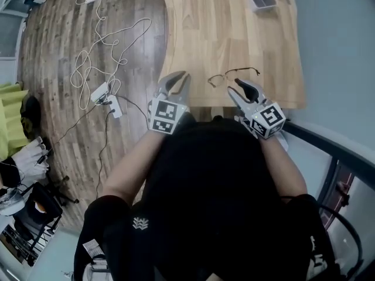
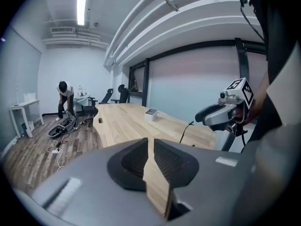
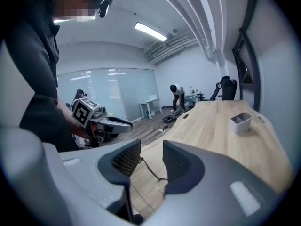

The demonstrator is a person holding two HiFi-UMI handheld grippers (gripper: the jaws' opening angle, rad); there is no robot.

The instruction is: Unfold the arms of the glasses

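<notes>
The right gripper is hanging with its jaws spread and pinching nothing; through the gap the glasses are lying on the table, one thin wire end just beside the left pad. The left gripper is hovering off to the side, jaws only a sliver apart and empty. The glasses are sitting near the table's near edge, so a nudge from one pad alone is likely to send the light frame skating off. Closing on the lens rather than the arm is risking a smear or a bent hinge, and the left jaws are looking too narrow to brace the frame
</notes>
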